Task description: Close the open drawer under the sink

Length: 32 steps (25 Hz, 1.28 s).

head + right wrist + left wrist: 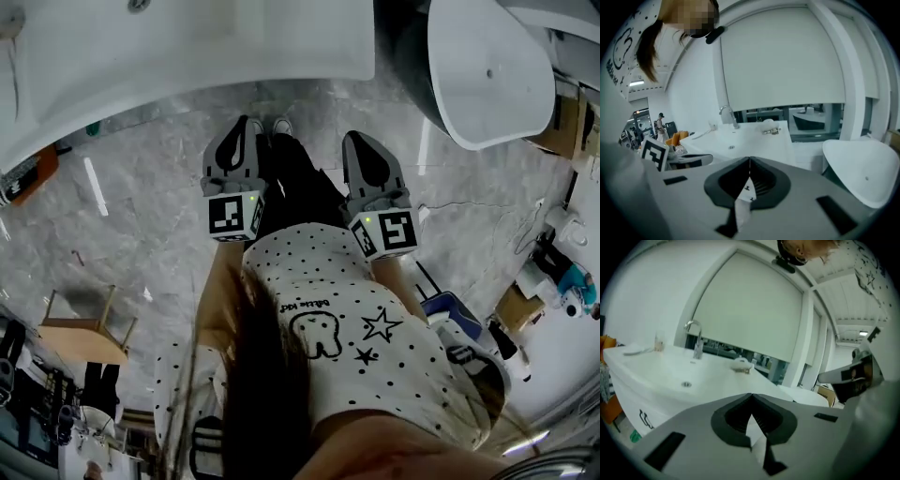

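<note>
Room: a showroom-like space with a grey marbled floor (141, 206); in both gripper views a pale roller blind (750, 310) (787, 61) fills the wall behind the basin.
Sink: a long white sink (187, 47) lies at 11 o'clock in the head view. Both gripper views face it (693, 376) (750, 136) from above its top.
Tap: a chrome tap (696, 338) (727, 115) stands upright at the sink's far edge, with the round drain (686, 384) in front of it.
Small piece: a white and brass fitting (740, 365) (769, 127) lies on the sink top at 3 o'clock from the tap.
Drawer: the drawer is under the sink, but no view shows it; the white top covers that space from above. Whether it is open cannot be told.
Left gripper: the left gripper (247, 122) (751, 394) sits just off centre toward 10 o'clock in the head view, tips toward 12. Its jaws are pressed together at the tips and hold nothing, clear of the sink.
Right gripper: the right gripper (356, 137) (749, 159) is beside it toward 2 o'clock, jaws likewise closed tip to tip and empty.
Marker cubes: one sits at the rear of each gripper (232, 214) (389, 232), close to the person's dotted white shirt (366, 347).
Tub: a white oval tub (487, 75) (862, 168) stands at 1 o'clock in the head view, well apart from the sink.
Stool: a small wooden stool (84, 328) stands on the floor at 8 o'clock.
</note>
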### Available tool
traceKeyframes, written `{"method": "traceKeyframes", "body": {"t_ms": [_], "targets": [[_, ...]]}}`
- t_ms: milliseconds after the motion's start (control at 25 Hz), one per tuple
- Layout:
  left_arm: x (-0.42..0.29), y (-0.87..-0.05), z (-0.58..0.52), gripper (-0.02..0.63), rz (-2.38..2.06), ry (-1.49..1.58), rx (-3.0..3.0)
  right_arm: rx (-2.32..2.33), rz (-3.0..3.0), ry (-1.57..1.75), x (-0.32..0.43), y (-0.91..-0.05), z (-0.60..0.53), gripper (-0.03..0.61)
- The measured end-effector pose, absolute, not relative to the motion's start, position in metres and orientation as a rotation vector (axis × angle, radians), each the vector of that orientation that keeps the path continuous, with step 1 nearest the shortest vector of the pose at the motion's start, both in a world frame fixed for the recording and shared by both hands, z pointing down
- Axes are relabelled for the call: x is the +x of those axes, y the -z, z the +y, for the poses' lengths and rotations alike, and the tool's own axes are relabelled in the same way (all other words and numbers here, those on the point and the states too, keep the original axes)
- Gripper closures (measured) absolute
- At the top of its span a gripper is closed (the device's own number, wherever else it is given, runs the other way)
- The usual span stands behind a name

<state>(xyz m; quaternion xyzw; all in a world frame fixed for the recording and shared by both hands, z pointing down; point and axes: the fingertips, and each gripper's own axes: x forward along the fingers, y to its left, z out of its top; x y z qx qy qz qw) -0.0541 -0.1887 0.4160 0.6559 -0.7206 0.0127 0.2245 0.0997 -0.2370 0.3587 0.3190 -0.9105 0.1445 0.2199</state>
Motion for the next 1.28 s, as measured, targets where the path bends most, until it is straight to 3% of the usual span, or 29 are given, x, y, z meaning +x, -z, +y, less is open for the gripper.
{"method": "traceKeyframes", "body": {"t_ms": [200, 400, 1280], "targets": [[-0.065, -0.306, -0.192, 0.607, -2.087, 0.063, 1.948, 0.901, -2.642, -0.289, 0.088, -0.310, -0.247, 0.566], [-0.058, -0.254, -0.186, 0.607, -2.131, 0.052, 2.024, 0.890, -2.717, -0.215, 0.082, -0.280, -0.250, 0.566], [-0.026, -0.256, -0.177, 0.607, -2.133, -0.026, 2.029, 0.680, -2.714, -0.042, 0.068, -0.282, -0.218, 0.566]]}}
